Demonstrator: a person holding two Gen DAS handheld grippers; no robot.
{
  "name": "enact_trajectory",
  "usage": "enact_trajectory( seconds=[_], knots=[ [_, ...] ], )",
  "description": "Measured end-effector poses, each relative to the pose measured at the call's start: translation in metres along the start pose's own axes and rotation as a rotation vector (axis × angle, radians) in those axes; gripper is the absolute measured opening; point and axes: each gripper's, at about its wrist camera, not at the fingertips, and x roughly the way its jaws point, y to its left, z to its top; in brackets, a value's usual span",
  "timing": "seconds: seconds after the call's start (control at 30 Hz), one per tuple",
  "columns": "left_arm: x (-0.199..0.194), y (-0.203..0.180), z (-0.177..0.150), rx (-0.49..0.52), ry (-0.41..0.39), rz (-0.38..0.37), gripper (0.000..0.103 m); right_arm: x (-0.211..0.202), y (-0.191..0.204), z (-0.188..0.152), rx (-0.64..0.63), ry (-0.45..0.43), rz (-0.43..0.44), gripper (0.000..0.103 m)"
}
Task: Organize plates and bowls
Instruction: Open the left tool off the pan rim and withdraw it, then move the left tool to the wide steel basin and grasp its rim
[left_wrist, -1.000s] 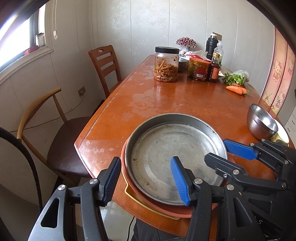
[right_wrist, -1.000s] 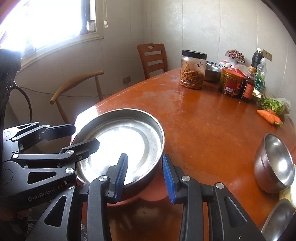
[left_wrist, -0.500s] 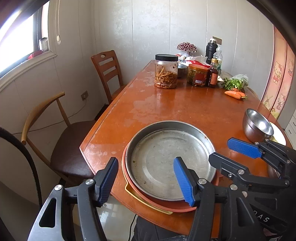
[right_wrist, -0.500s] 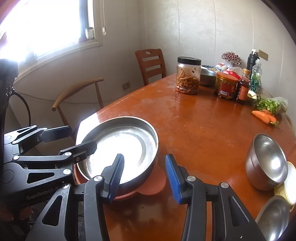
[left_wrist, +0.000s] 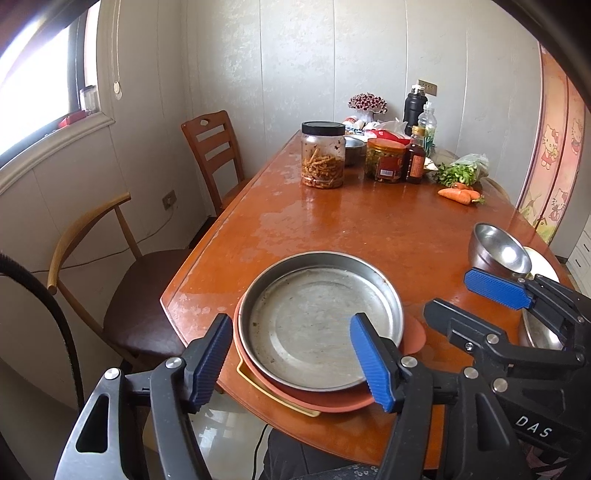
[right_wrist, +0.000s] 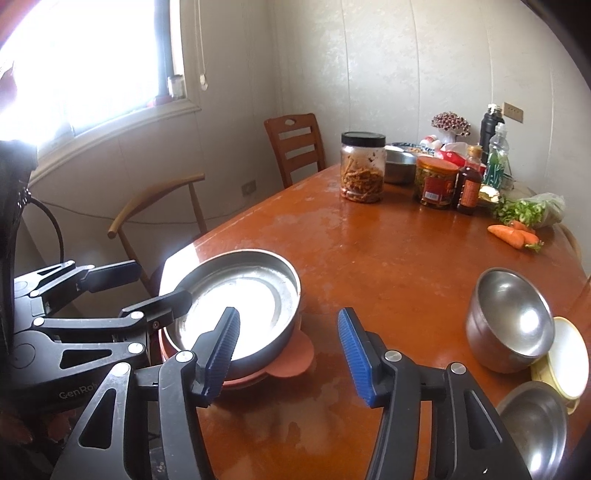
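Observation:
A wide steel pan (left_wrist: 321, 321) (right_wrist: 236, 306) rests on an orange plate (left_wrist: 332, 404) (right_wrist: 291, 363) near the table's front left corner, and a yellow rim (left_wrist: 273, 395) shows beneath. My left gripper (left_wrist: 290, 356) (right_wrist: 147, 288) hovers above the pan's near edge. Its jaws are opening and the pads touch nothing. My right gripper (right_wrist: 288, 349) (left_wrist: 469, 301) hangs just right of the pan, also opening, with only bare table between its pads. A steel bowl (right_wrist: 513, 321) (left_wrist: 498, 254) stands to the right.
Beside the steel bowl are a cream and yellow dish (right_wrist: 567, 356) and another steel bowl (right_wrist: 535, 424). Jars (left_wrist: 323, 155), bottles (left_wrist: 415, 155), greens and carrots (left_wrist: 460, 195) crowd the table's far end. Two chairs (left_wrist: 122, 280) stand along the left side.
Both grippers have opened wider and drawn back and up from the pan. The pan stays on the orange plate.

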Motion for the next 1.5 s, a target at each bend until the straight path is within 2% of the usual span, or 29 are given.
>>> enact_trajectory(
  seconds=[0.33, 0.57, 0.67, 0.8, 1.1, 1.5],
  knots=[
    [-0.022, -0.023, 0.003, 0.011, -0.027, -0.037, 0.068, -0.037, -0.015, -0.002, 0.042, -0.064, -0.019, 0.063],
    [-0.035, -0.049, 0.007, 0.043, -0.043, -0.054, 0.069, -0.067, -0.032, -0.004, 0.080, -0.116, -0.037, 0.064],
    [-0.038, -0.062, 0.008, 0.058, -0.046, -0.062, 0.069, -0.082, -0.040, -0.005, 0.089, -0.141, -0.055, 0.069],
    [-0.041, -0.078, 0.010, 0.073, -0.043, -0.083, 0.069, -0.102, -0.053, -0.010, 0.109, -0.176, -0.072, 0.070],
    [-0.043, -0.114, 0.013, 0.099, -0.035, -0.145, 0.070, -0.133, -0.085, -0.028, 0.150, -0.197, -0.148, 0.073],
    [-0.038, -0.155, 0.013, 0.144, -0.020, -0.190, 0.070, -0.165, -0.132, -0.054, 0.222, -0.208, -0.246, 0.074]
  ],
)
